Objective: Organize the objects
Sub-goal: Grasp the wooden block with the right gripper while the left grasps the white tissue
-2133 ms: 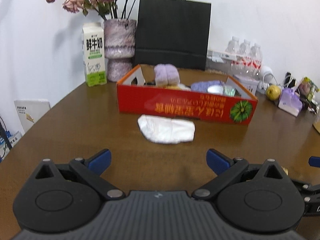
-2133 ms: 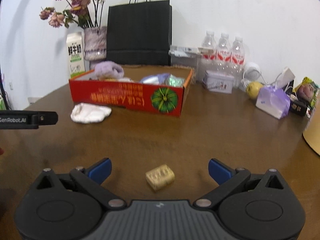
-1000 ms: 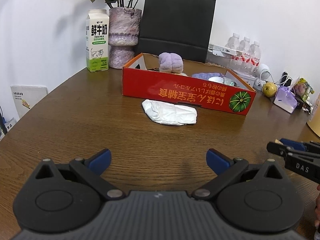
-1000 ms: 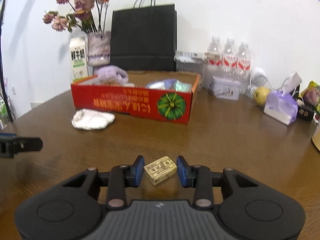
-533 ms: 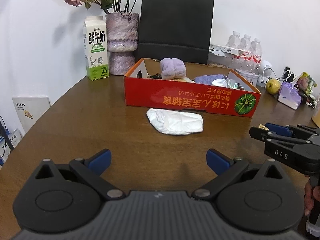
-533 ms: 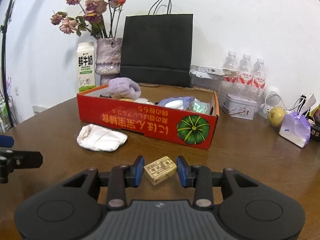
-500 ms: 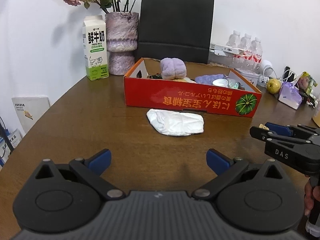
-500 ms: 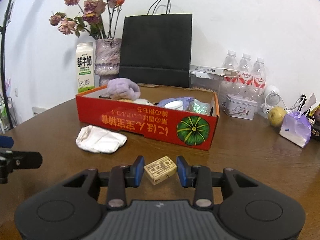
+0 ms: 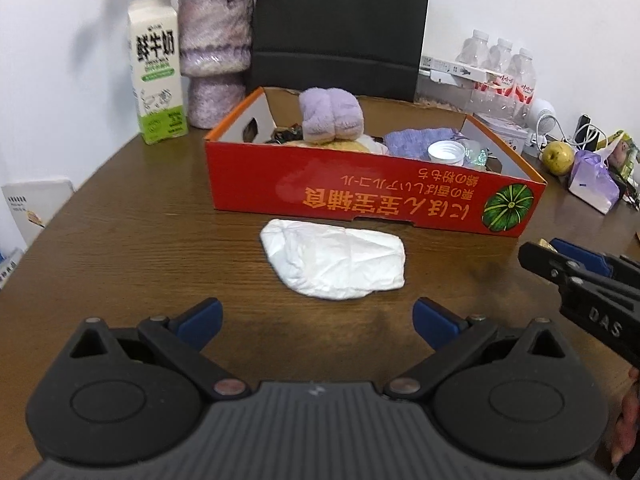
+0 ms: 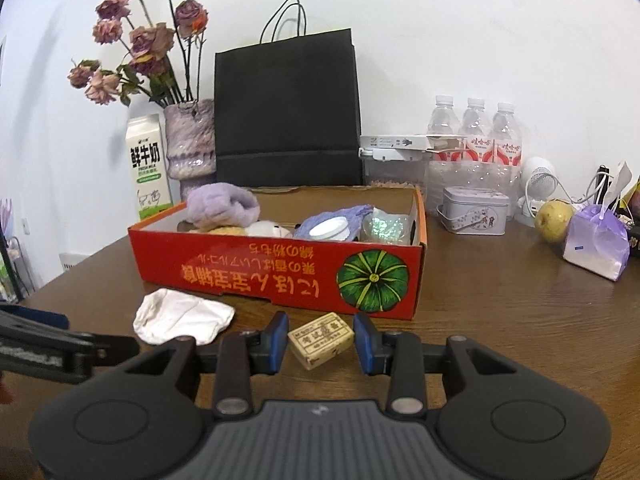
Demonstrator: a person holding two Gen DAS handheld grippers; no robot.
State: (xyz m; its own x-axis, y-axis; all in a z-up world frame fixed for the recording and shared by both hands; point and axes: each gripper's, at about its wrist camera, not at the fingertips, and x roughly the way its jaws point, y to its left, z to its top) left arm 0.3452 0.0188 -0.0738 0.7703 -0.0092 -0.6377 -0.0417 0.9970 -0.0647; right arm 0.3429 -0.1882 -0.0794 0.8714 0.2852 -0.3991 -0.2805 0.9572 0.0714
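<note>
My right gripper point(image 10: 321, 340) is shut on a small yellowish block point(image 10: 321, 340) and holds it above the table, just in front of the red cardboard box point(image 10: 280, 276). The box holds a purple plush point(image 10: 222, 206), a white cap and other items. A white crumpled cloth point(image 9: 334, 258) lies on the table before the box point(image 9: 360, 200). My left gripper point(image 9: 316, 320) is open and empty, a little short of the cloth. The right gripper point(image 9: 568, 266) shows at the right edge of the left wrist view.
A milk carton point(image 10: 148, 168), a vase of dried flowers point(image 10: 188, 144) and a black paper bag point(image 10: 286, 112) stand behind the box. Water bottles point(image 10: 476, 136), a tin point(image 10: 474, 210), a pear point(image 10: 554, 216) and a purple bag point(image 10: 596, 242) sit to the right.
My right gripper closed on the block, lifted it and carried it toward the box. My left gripper moved closer to the white cloth and stayed open.
</note>
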